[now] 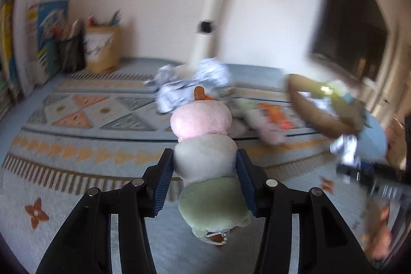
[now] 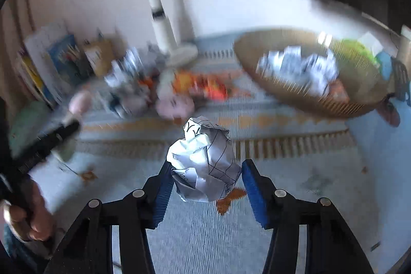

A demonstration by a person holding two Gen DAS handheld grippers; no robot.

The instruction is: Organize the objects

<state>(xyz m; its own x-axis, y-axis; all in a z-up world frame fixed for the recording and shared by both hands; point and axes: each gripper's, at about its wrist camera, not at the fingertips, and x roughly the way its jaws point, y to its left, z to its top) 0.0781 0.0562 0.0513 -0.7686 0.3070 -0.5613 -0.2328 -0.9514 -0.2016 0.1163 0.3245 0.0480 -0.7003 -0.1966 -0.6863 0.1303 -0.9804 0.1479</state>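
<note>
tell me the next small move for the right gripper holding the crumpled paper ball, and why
Probably carry the crumpled white paper ball in the right gripper up and right over the woven brown basket, then release. Similar paper balls already lie in it, and this one is lifted off the patterned blue rug.

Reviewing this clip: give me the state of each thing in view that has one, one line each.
Left tongs: shut on the plush toy.
Plush toy: held off the rug, pads pressing its grey middle.
Right tongs: around the crumpled paper ball; left pad touches it, a gap shows at the right pad.
Crumpled paper ball: lifted above the rug.
Wicker basket: on the rug, holding crumpled paper.
Toys by the lamp base: loose on the rug.
</note>
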